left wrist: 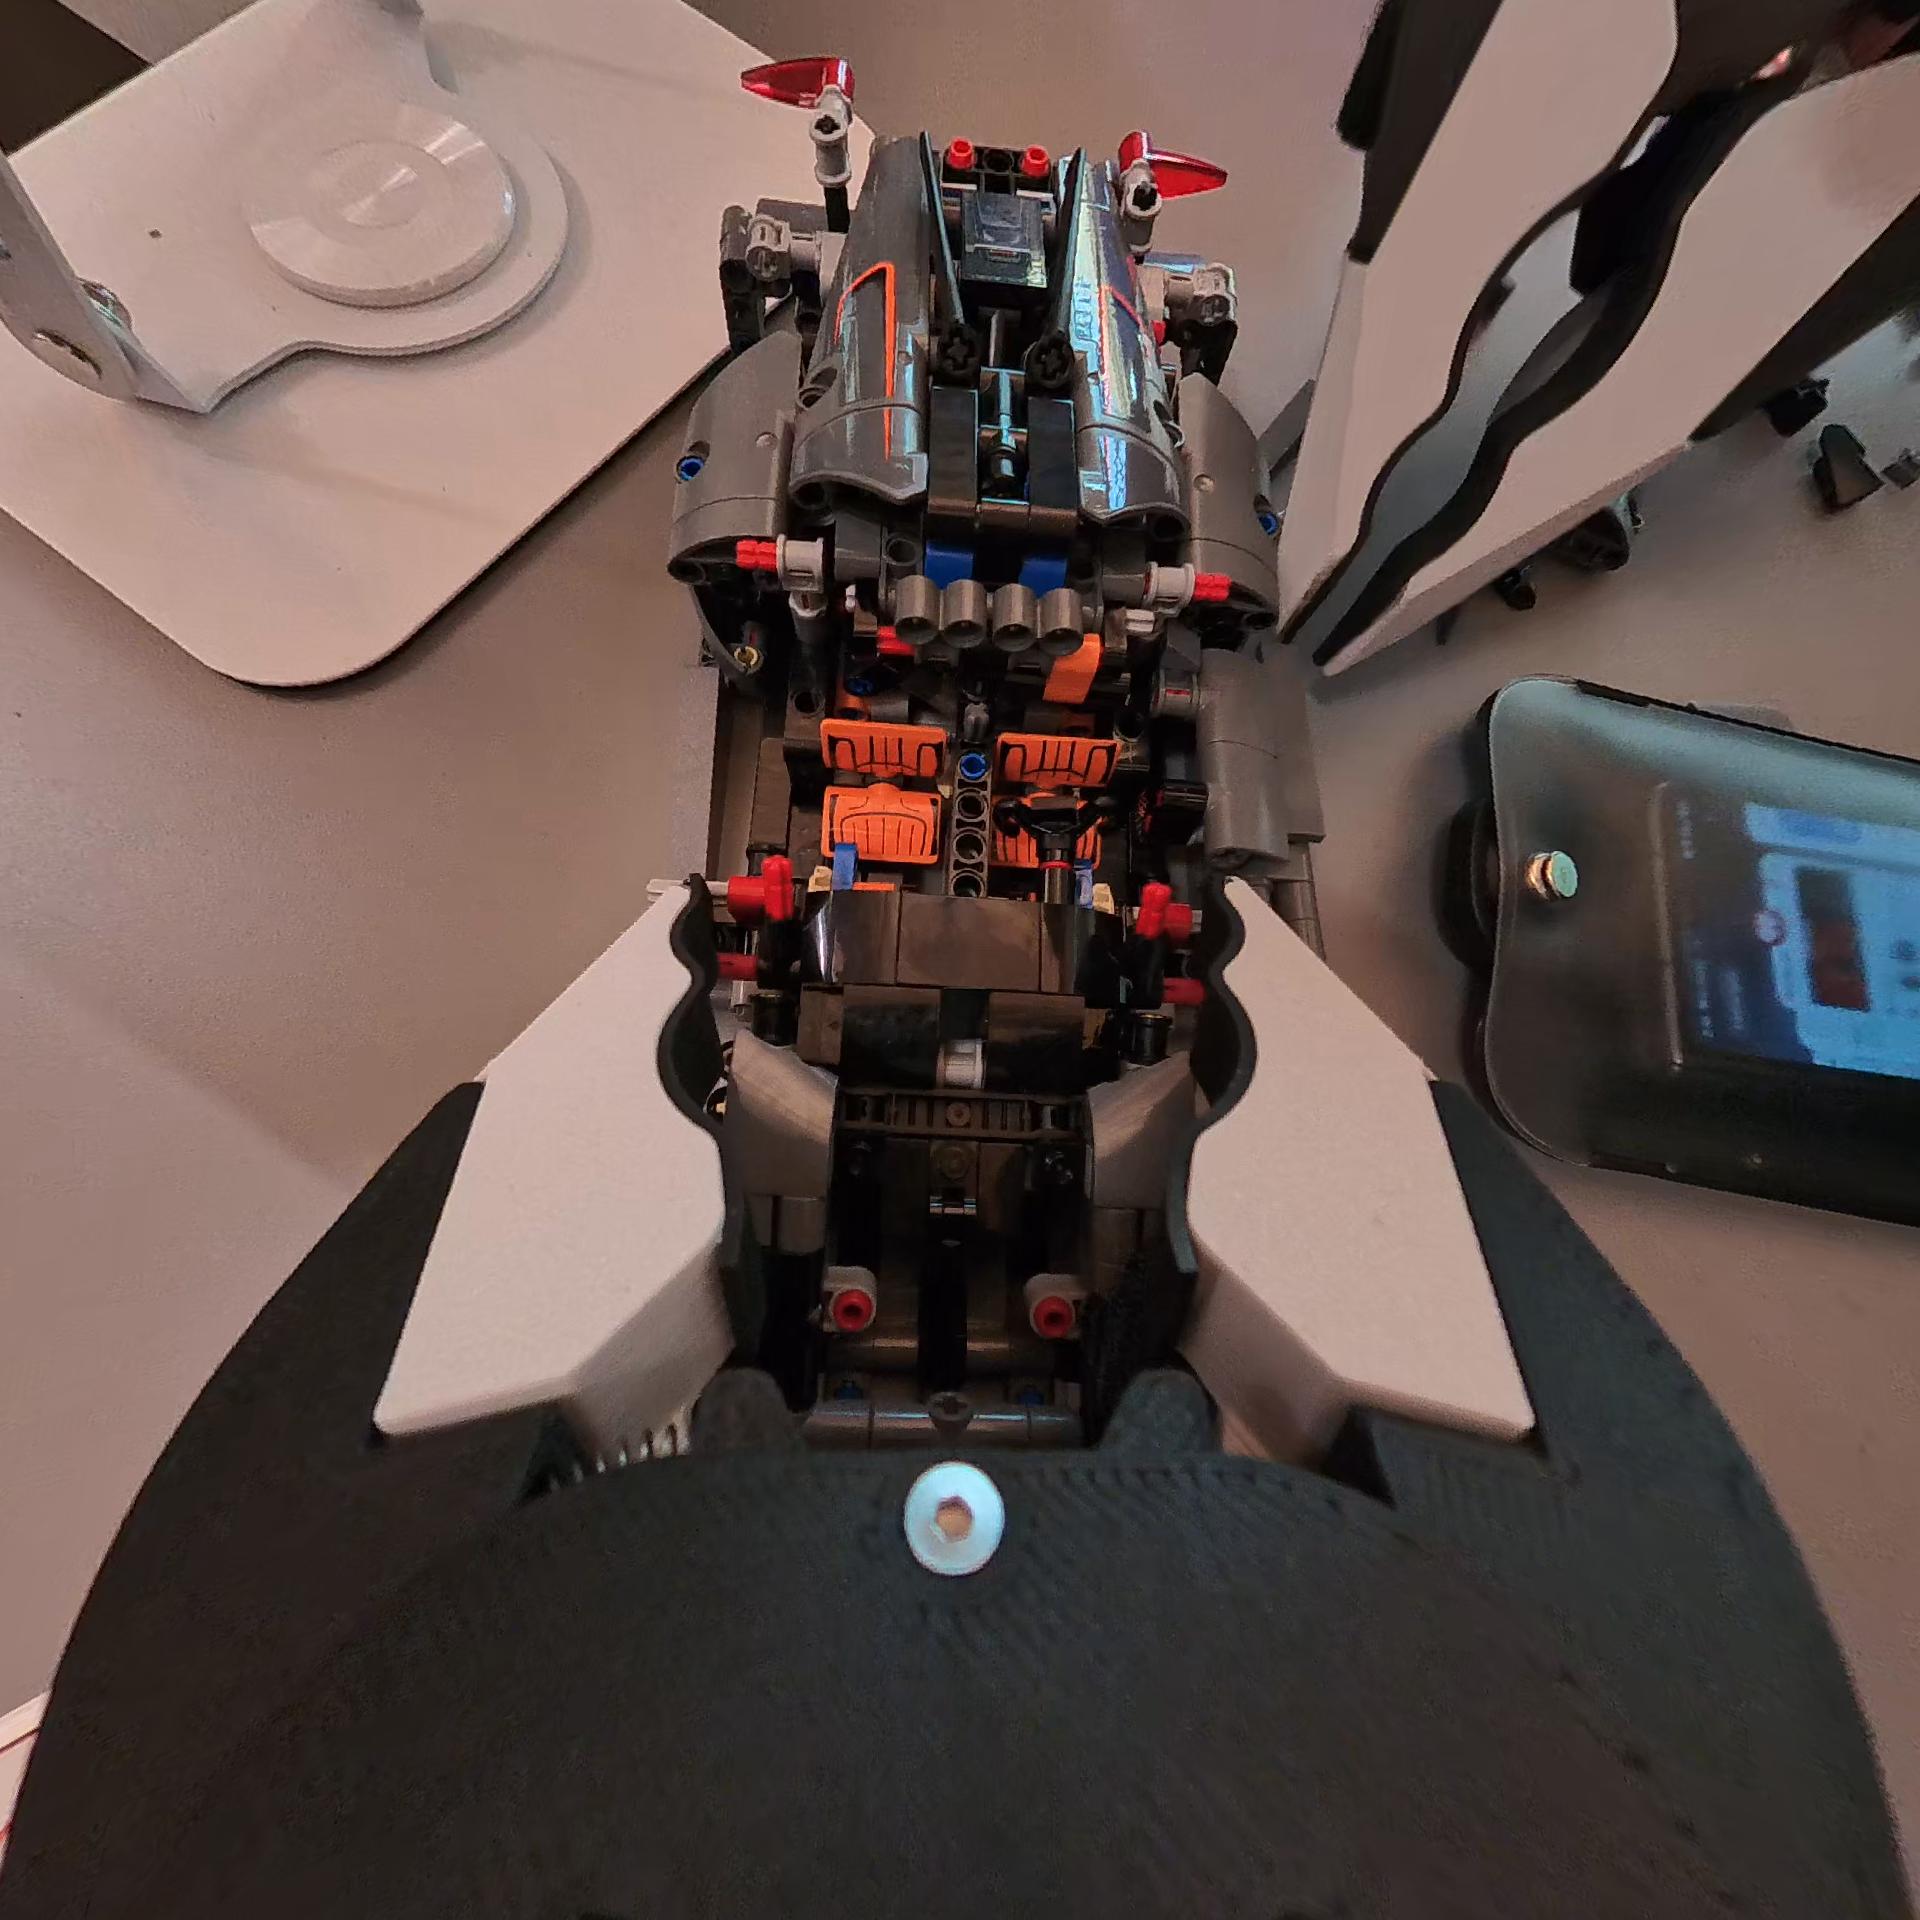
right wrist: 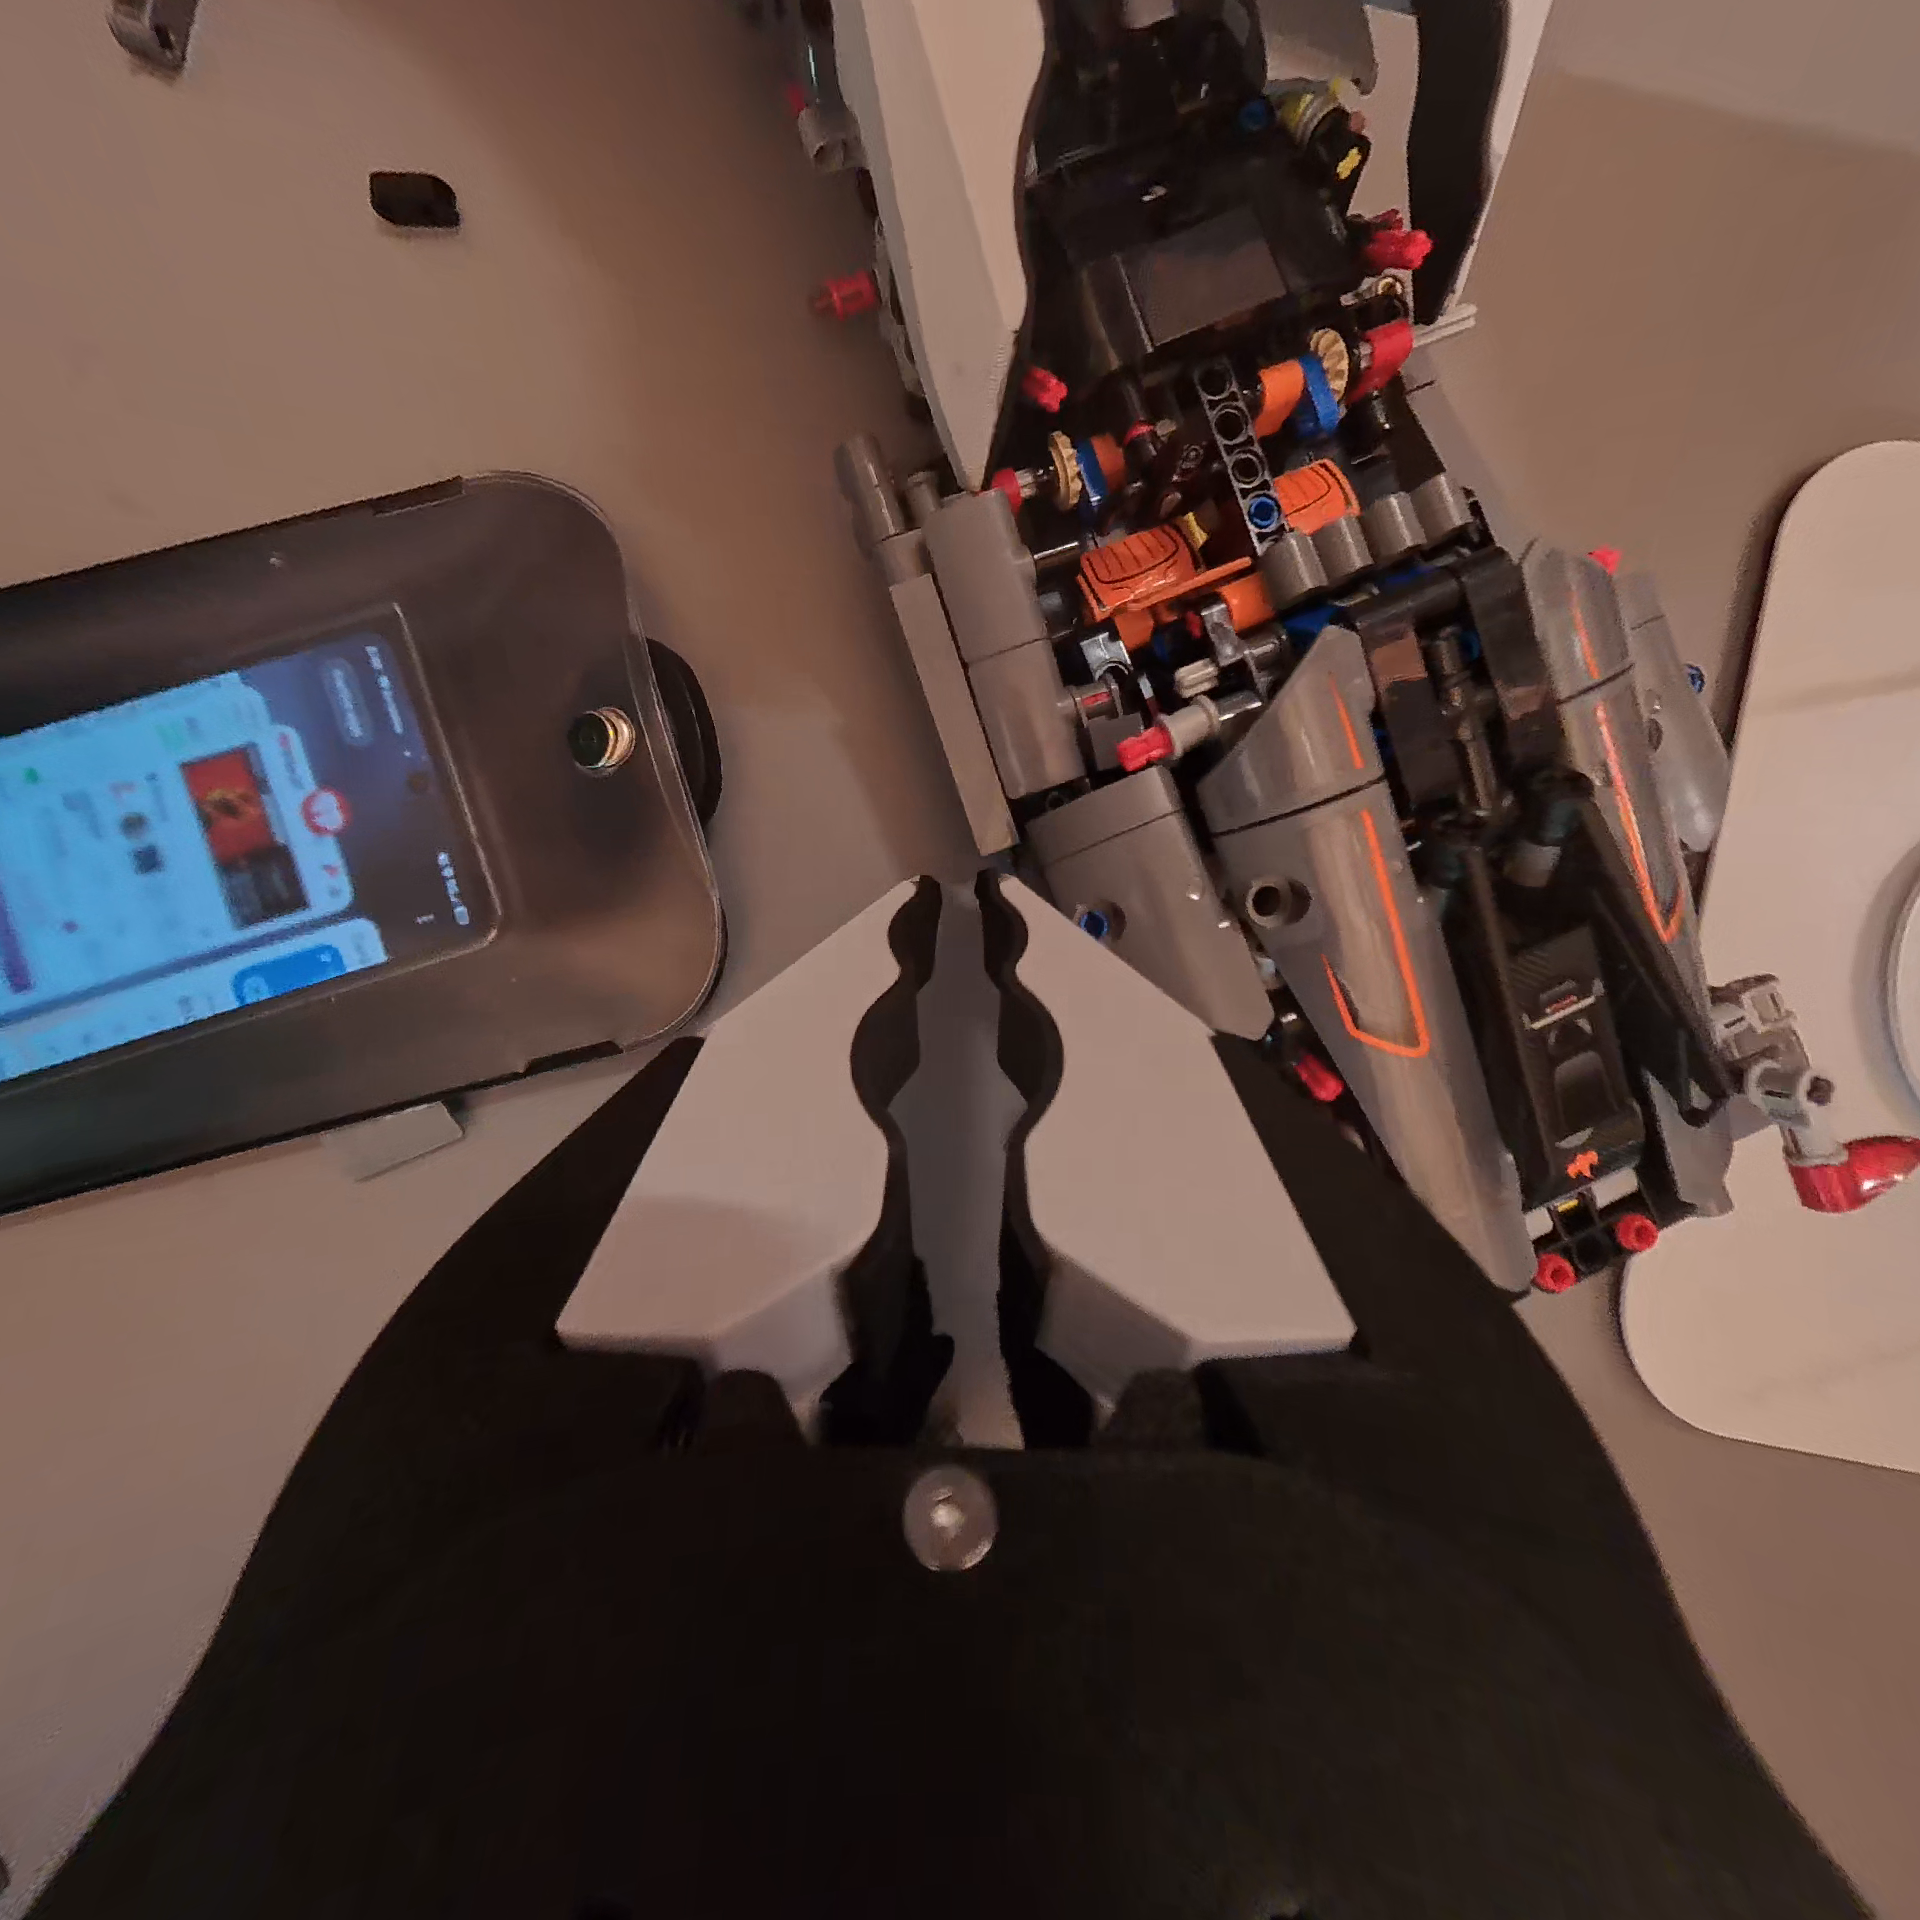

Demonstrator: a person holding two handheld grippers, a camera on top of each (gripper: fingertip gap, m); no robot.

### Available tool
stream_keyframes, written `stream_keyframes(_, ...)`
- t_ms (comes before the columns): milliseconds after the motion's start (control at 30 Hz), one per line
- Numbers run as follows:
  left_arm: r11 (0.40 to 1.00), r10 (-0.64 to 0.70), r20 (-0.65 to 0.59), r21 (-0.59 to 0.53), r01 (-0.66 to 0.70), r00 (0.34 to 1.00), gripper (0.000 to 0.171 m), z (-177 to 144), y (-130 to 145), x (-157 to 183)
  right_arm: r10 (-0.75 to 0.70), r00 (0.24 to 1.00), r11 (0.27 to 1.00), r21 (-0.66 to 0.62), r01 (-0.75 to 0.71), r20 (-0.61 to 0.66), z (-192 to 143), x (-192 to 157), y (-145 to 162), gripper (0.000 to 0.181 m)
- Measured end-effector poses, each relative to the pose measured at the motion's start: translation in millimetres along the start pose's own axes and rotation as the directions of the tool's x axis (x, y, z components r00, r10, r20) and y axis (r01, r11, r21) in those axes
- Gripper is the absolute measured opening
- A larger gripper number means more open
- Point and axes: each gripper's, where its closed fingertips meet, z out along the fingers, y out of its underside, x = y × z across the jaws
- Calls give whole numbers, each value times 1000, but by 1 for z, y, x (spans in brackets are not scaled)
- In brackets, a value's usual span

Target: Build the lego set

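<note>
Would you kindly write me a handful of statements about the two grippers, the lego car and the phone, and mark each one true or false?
1. The left gripper grips the lego car on both sides. True.
2. The right gripper holds a loose grey brick. False: its fingers are nearly together with nothing between them.
3. The phone has its screen lit. True.
4. The car's seats are blue. False: they are orange.
5. The white stand base lies on top of the car. False: it rests on the table beside it.
</note>
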Motion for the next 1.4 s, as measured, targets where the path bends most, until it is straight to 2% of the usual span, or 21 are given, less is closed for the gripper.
stream_keyframes(500, 1000, 10, 5, -6, -10, 1000, 91, 5, -3, 5, 4, 1000, 1000, -25, -4, -9, 1, 7, 9, 0)
stream_keyframes(767, 1000, -13, -43, 17, 14, 999, 90, 6, -7, 12, 31, 999, 998, -58, -29, 32, -4, 7, 18, 0)
stream_keyframes(1000, 998, -41, -91, 50, 45, 995, 88, 8, -13, 17, 28, 997, 996, -89, -21, 73, -9, 4, 37, 9)
stream_keyframes(1400, 997, -47, -102, 48, 52, 994, 85, 7, -12, 16, -49, 998, 998, -28, 50, 39, -19, 2, 19, 9)
